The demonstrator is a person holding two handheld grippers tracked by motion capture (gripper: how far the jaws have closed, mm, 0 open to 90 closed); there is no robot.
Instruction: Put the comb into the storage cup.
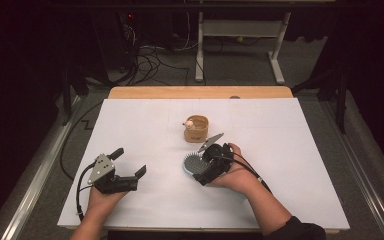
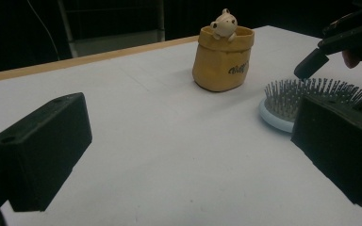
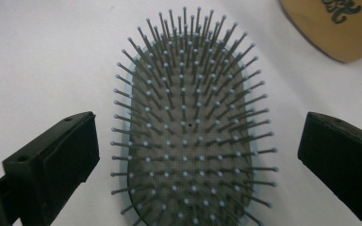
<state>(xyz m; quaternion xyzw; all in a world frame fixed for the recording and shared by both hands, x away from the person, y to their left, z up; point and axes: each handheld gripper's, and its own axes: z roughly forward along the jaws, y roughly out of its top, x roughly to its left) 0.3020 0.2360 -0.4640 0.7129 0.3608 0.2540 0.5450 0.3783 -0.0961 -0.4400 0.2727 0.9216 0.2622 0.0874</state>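
My right gripper is wide open over the hairbrush, which lies bristles-up on the worktop beside the pouch. Brush handle hidden. Left gripper open, empty.

The brush had a smooth, pale blue plastic rim, a grey matt pad with a fine woven-looking grain, and thin grey pins tipped with small pale balls. The pot looked like matt, ochre, creased paper-like material, with a smooth cream figure on its rim. The table wore a white matt sheet; its far edge was bare pale wood. The jaws looked like matt black plastic.
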